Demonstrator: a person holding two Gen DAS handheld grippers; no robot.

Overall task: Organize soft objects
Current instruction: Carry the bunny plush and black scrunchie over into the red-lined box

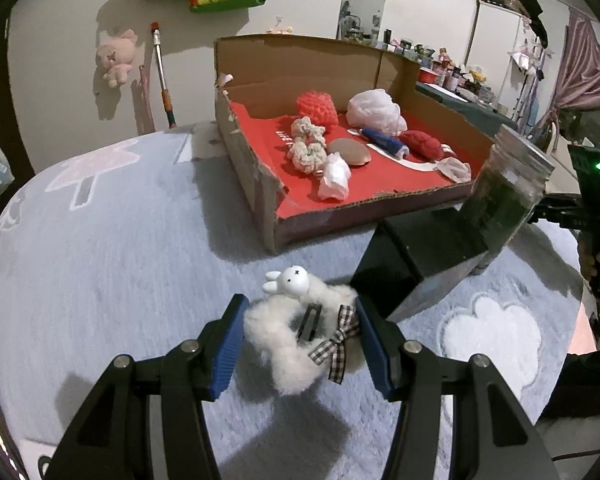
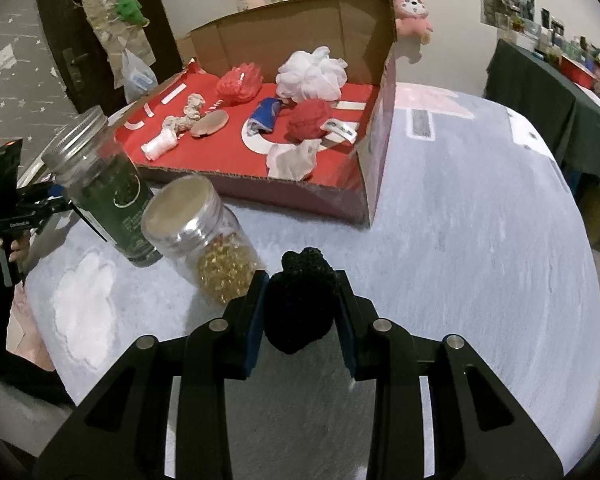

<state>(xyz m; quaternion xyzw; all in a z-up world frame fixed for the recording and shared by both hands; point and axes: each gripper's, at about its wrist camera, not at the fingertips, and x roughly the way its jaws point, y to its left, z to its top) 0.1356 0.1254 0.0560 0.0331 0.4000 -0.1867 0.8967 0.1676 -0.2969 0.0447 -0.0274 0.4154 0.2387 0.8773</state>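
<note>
Left gripper [image 1: 298, 344]: blue ribbed pads clamped on a white fluffy hair clip [image 1: 296, 332], held clear of the table. Clip carries a hard white rabbit figure [image 1: 286, 280] at its far end, a black-and-white checked bow [image 1: 338, 344] at its right, and a black clasp in the middle. Long axis runs roughly across the jaws; fur bulges past both pads.

Ahead and slightly right of this claw: the cardboard box [image 1: 244, 152], red-lined, low front wall, torn near corner. Inside lie soft things: crocheted cream scrunchies, a red knit ball, a white mesh puff, crumpled tissue. The left hand looks the nearer to the box's open front; I judge the drop needs a forward carry over that low wall.

Between the claws: a dark green jar [image 2: 108, 200] with screw lid, and a clear jar [image 2: 204, 240] of gold beads, tilted. Both hard.

Right gripper [image 2: 302, 304]: pads closed on a black knitted scrunchie [image 2: 300, 300], matte and lumpy, squeezed narrow. Box [image 2: 374, 168] lies straight ahead, its right wall toward this claw, grey fleecy tablecloth [image 2: 480, 240] between.
</note>
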